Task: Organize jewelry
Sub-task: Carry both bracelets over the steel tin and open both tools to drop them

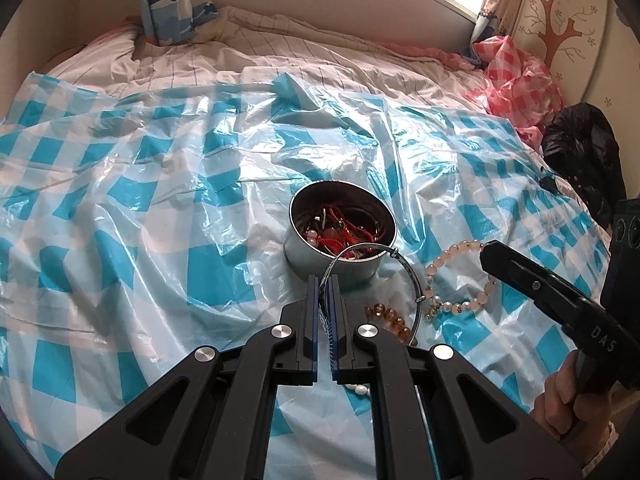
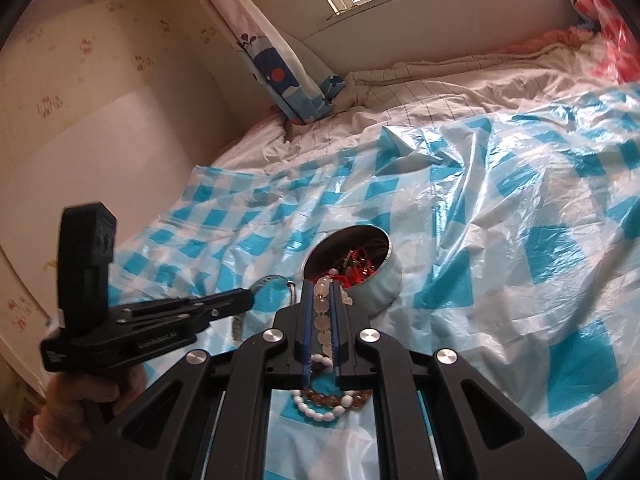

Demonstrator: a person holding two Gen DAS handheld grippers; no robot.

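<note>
Left tongs (image 1: 325, 292) pinching bangle (image 1: 404, 276), angled downward

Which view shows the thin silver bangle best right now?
Left wrist: the thin silver bangle shows almost whole, pinched in the left tongs. Right wrist shows only an arc behind those tongs.

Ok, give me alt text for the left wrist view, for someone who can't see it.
The left gripper, shut on a thin silver bangle, holds it by a round metal tin filled with red cords and jewelry. The tin sits on a blue-and-white checked plastic sheet over a bed. A pink bead bracelet lies beside it, with the right gripper at its far edge.
</note>
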